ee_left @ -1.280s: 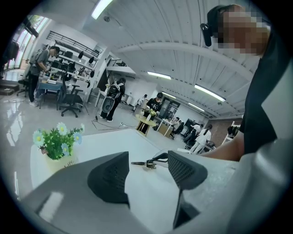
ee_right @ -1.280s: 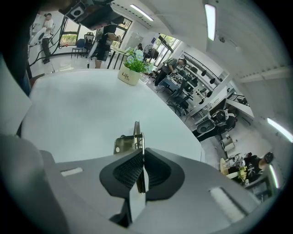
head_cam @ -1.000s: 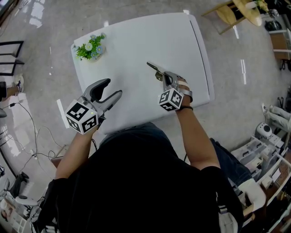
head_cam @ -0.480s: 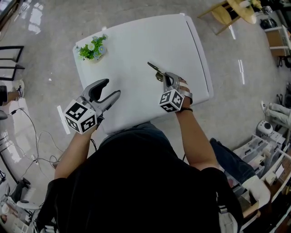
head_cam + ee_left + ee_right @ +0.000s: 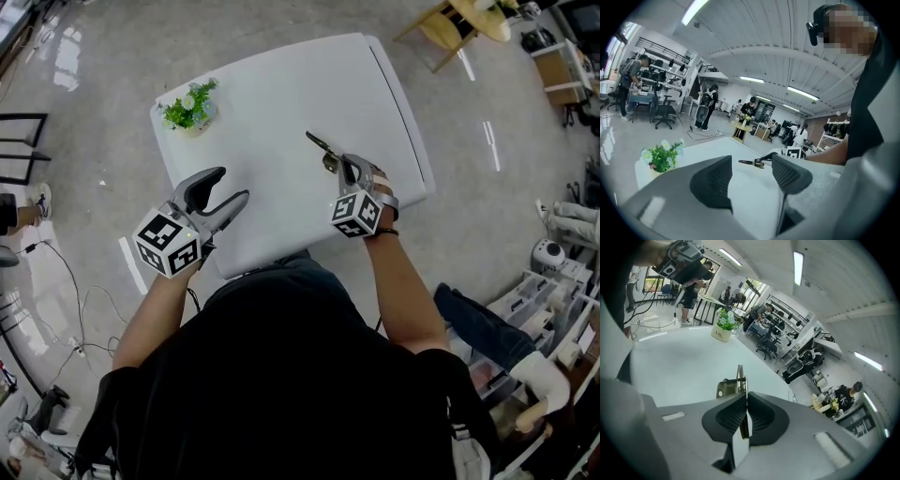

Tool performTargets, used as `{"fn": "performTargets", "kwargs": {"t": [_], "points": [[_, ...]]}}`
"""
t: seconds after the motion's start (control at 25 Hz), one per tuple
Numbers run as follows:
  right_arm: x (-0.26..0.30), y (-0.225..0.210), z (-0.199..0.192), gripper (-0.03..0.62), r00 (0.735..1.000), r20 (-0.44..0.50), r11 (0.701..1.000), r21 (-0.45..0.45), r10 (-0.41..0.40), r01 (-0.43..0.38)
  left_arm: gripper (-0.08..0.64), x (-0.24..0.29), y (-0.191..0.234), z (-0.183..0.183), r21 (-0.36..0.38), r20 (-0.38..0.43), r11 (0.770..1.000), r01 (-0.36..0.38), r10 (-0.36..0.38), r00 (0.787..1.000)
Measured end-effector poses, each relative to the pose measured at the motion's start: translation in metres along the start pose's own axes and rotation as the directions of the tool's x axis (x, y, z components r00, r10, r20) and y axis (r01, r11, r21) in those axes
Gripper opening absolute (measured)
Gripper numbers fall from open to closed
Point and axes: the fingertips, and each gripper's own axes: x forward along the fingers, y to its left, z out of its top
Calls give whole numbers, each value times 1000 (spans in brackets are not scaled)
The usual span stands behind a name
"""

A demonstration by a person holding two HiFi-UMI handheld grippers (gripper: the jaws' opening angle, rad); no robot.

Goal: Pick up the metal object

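The metal object (image 5: 322, 150), a thin spring clip with a long blade, sticks out ahead of my right gripper (image 5: 345, 169), which is shut on its rear end and holds it above the white table (image 5: 281, 84). In the right gripper view the pads pinch the metal object (image 5: 736, 382) edge-on, at my right gripper (image 5: 745, 412). My left gripper (image 5: 234, 184) hovers over the table's near left edge, open and empty. The left gripper view shows my left gripper (image 5: 751, 172) with its jaws wide apart and the metal object (image 5: 752, 162) beyond them.
A small potted plant (image 5: 190, 105) stands at the table's far left corner, also seen as the plant (image 5: 661, 157) and the plant (image 5: 724, 325). A wooden chair (image 5: 459, 23) is beyond the far right corner. Cables lie on the floor at left. People and desks fill the room behind.
Both hands have risen a little above the table, the right one carrying the metal object with it. Neither gripper's jaws have changed.
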Motion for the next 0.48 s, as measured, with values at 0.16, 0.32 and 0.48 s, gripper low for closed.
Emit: {"fn": "performTargets", "kwargs": {"t": [0.16, 0.32, 0.48], "points": [[-15, 0, 1, 32, 1000, 4, 1000, 10, -23, 23, 385, -4, -8, 0, 15, -2, 1000, 17, -17, 1000], [-29, 2, 5, 32, 999, 12, 999, 30, -42, 42, 385, -9, -14, -2, 24, -11, 999, 31, -31, 999], [-45, 2, 8, 32, 998, 21, 997, 48, -62, 61, 385, -14, -23, -5, 36, -24, 998, 49, -48, 999]]}}
